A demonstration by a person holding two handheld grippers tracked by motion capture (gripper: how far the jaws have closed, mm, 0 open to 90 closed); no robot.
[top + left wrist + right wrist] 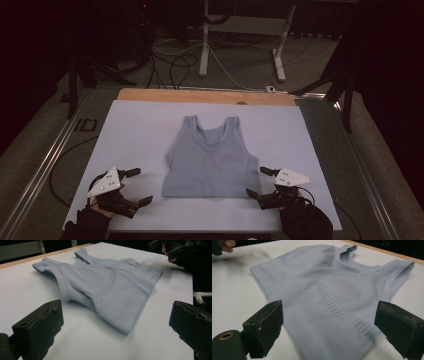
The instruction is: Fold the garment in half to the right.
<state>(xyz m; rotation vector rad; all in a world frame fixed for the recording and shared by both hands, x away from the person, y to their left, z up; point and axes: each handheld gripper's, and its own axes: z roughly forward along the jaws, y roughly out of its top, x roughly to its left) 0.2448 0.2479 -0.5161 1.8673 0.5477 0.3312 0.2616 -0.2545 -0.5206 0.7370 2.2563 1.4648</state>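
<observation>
- Top [210, 160] is laid flat, front up, at centre of white sheet [140, 130] on table [200, 96]; straps are pointed to far edge.
- L gripper [134, 186] is held just off hem's left corner, jaws spread wide, nothing gripped.
- R gripper [256, 181] is seen at hem's right corner, jaws wide w/ nothing clamped; contact can't be told.
</observation>
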